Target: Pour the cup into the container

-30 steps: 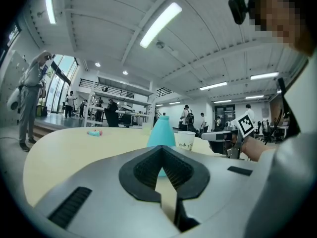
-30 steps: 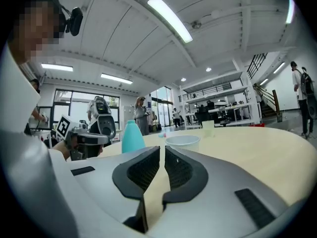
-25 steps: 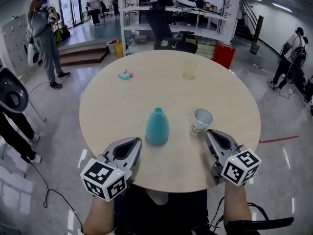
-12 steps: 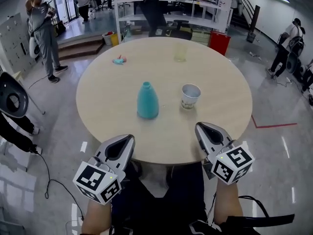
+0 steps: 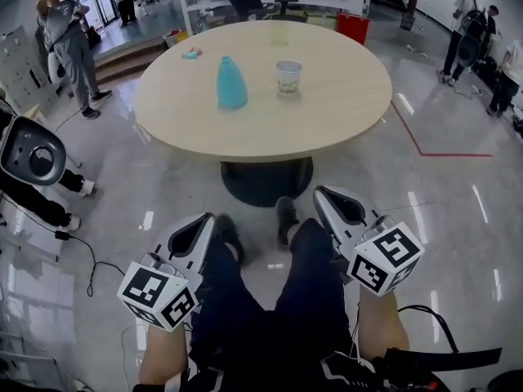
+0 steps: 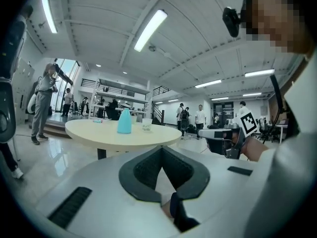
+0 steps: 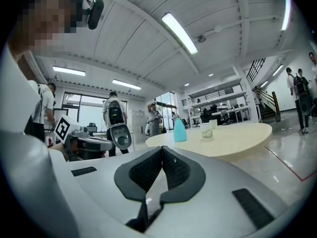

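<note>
Fingers [image 6: 143, 170] on the left gripper [image 5: 204, 220] and right gripper [image 5: 324, 194] are clenched on nothing — both hang well short of the table [image 5: 270, 133]. The cup [image 5: 288, 77] stands upright on the table, just beside the teal container [image 5: 231, 82]. I'd move in close first, open the right fingers wide, then grip the cup mid-wall gently — squeeze hard and it'll probably buckle and spill.

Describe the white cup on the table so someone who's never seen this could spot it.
Find the round beige table; near its middle stands a teal bottle, with the white cup to its right in the head view, not touching. Unlike the pale see-through cup at the far edge, it is opaque white with a dark print low on its side.
</note>
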